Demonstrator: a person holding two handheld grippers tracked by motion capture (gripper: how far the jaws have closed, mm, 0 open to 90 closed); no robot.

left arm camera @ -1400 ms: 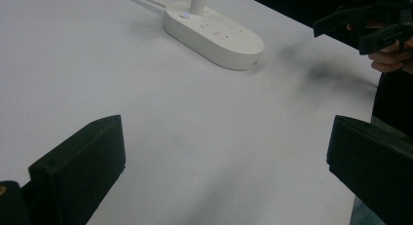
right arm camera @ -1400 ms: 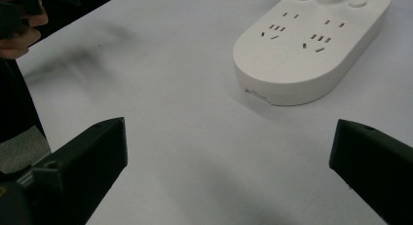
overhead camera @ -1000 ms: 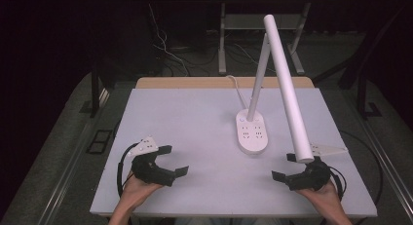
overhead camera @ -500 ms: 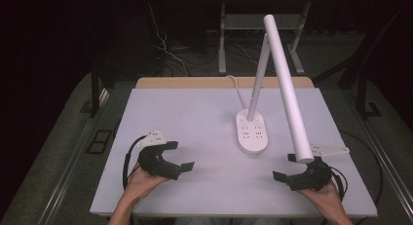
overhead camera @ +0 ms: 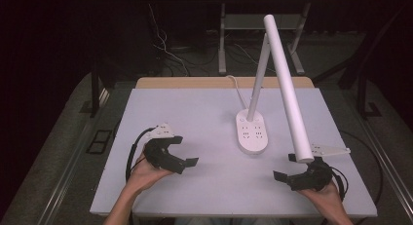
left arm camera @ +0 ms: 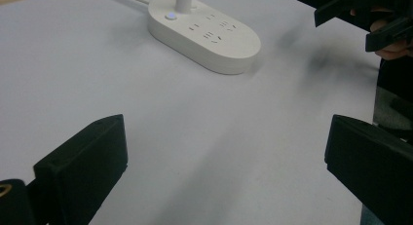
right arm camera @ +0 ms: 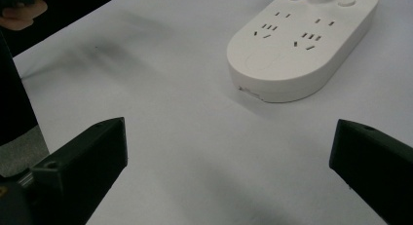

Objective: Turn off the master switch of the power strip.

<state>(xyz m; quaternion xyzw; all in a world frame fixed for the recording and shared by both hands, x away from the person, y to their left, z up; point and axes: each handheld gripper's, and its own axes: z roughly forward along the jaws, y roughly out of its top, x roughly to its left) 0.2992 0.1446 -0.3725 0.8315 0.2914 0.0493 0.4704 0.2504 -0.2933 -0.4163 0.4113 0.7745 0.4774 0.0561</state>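
A white desk lamp (overhead camera: 272, 84) is standing toward the far right of the pale table (overhead camera: 195, 113). Its base (overhead camera: 251, 132) is a long, rounded oval, lying flat on the tabletop, and it is doubling as a power strip: rows of small socket slots are showing across its top, and a little round button (left arm camera: 170, 16) is glowing faintly blue at the end nearest the stem. A thin white stem is rising from that end, and the long tube-shaped head (overhead camera: 287, 88) is slanting down from the top toward the near right edge. A white cord (overhead camera: 234, 84) is trailing off the far side of the base.

The left gripper (overhead camera: 185, 149) is sitting in a hand at the near left, well apart from the base, its jaws spread wide with nothing between them. The right gripper (overhead camera: 287, 167) is sitting at the near right, just under the low tip of the lamp head, jaws likewise spread wide and holding nothing.
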